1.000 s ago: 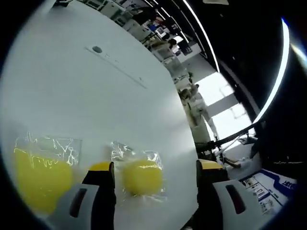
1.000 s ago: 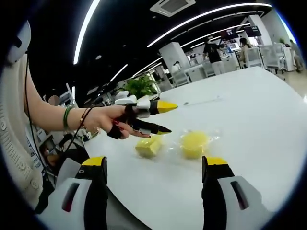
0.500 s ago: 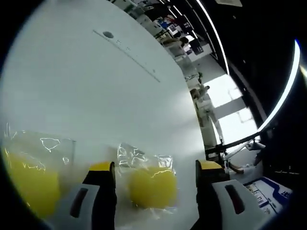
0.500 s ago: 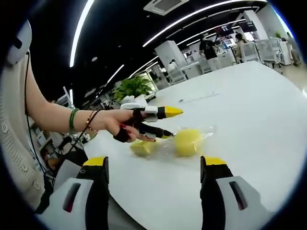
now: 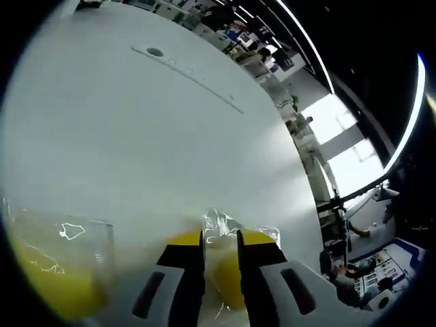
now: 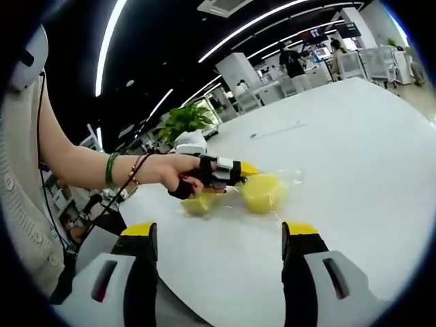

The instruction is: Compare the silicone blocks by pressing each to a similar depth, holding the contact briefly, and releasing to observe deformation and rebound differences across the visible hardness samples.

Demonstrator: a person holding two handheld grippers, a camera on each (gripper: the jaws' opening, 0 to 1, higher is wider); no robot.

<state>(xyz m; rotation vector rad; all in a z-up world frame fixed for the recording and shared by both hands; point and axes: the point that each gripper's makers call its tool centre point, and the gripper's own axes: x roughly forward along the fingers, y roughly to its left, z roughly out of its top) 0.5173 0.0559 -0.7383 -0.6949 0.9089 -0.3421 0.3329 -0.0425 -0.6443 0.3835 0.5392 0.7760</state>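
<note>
Big white table (image 6: 354,157) underfoot of everything, dark ceiling with long light strips (image 6: 252,28), green plant (image 6: 182,121) by pillar, desks and chairs (image 6: 351,65) beyond, bright window (image 5: 340,146) at side

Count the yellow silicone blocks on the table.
2, both bagged: one pinched by the left tool, the round block; the other block beside it, under the hand.

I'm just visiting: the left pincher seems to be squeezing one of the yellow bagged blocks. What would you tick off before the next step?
1. Left gripper closed on the round yellow block: ok.
2. Squeeze depth similar to other samples: cannot tell.
3. Second yellow block lying on the white table, ready for its turn: ok.
4. Right gripper open, apart from both blocks: ok.
5. Plastic bag not snagged on the jaws: cannot tell.
</note>
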